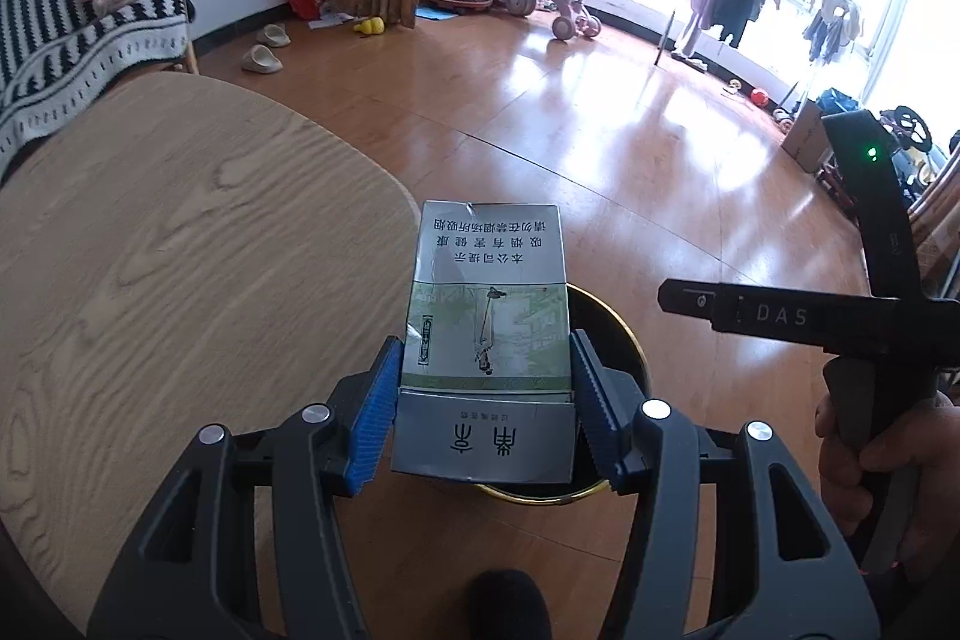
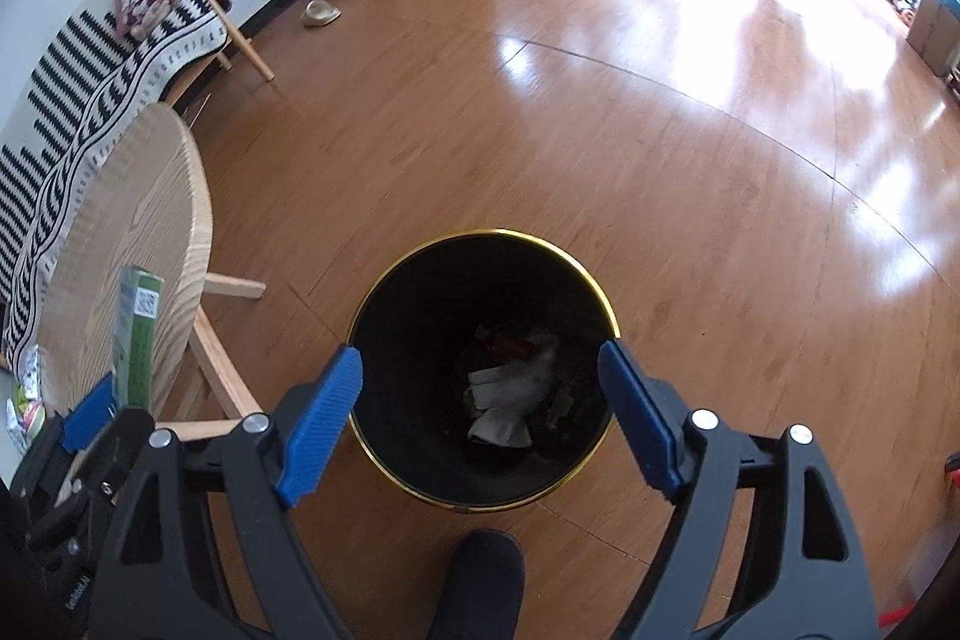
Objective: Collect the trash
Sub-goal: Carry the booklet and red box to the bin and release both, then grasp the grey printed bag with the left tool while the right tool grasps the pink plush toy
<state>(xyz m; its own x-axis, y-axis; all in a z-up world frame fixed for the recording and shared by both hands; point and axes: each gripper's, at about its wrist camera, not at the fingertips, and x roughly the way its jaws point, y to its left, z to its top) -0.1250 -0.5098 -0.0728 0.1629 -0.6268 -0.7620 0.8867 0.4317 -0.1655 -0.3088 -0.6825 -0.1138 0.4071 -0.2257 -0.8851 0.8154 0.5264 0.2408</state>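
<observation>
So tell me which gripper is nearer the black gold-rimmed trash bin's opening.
Right. The right gripper hangs open and empty directly over the black gold-rimmed trash bin; the left gripper, clamping a silver-green cigarette pack, sits nearer the bin's table-side rim.

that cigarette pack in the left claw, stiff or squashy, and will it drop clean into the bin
The cigarette pack is probably light and fairly squashy: its top edge looks dented. The left claw pinches its sides above the bin, so it should likely fall in.

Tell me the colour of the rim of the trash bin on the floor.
Gold, on a black trash bin; the rim shows best in the right wrist view.
</observation>
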